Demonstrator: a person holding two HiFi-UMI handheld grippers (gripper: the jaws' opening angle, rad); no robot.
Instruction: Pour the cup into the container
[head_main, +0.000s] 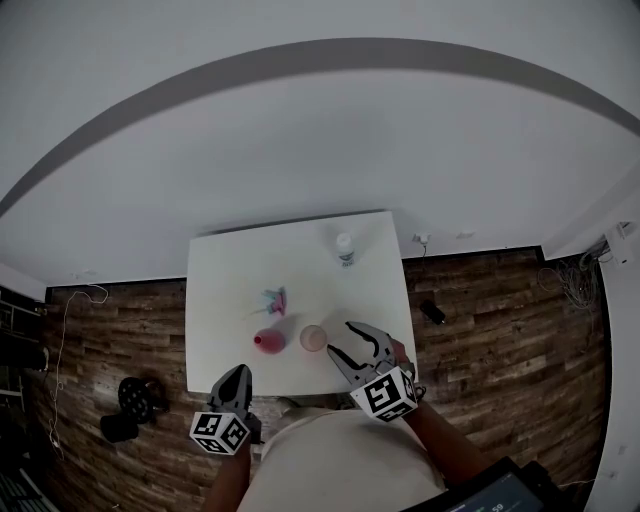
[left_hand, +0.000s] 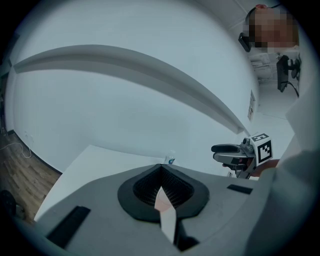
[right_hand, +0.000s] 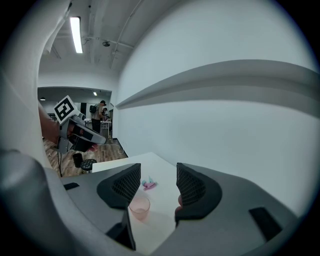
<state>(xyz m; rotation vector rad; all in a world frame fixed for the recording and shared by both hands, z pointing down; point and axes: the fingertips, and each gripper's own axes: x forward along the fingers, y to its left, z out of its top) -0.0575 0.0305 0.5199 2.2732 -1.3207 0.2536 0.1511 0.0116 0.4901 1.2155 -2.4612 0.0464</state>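
Two cups, a clear cup (head_main: 313, 338) and a red cup (head_main: 268, 341), stand side by side near the bench's (head_main: 230, 270) front edge, the right hand-held gripper (head_main: 339, 337) open just beside the clear cup, the left hand-held gripper (head_main: 237, 372) closed, empty, over that edge.

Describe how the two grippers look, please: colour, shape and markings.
Both the left gripper and right gripper are grey, with black ribbed pads. Each carries a white cube with black square markers. The person wears a pale top.
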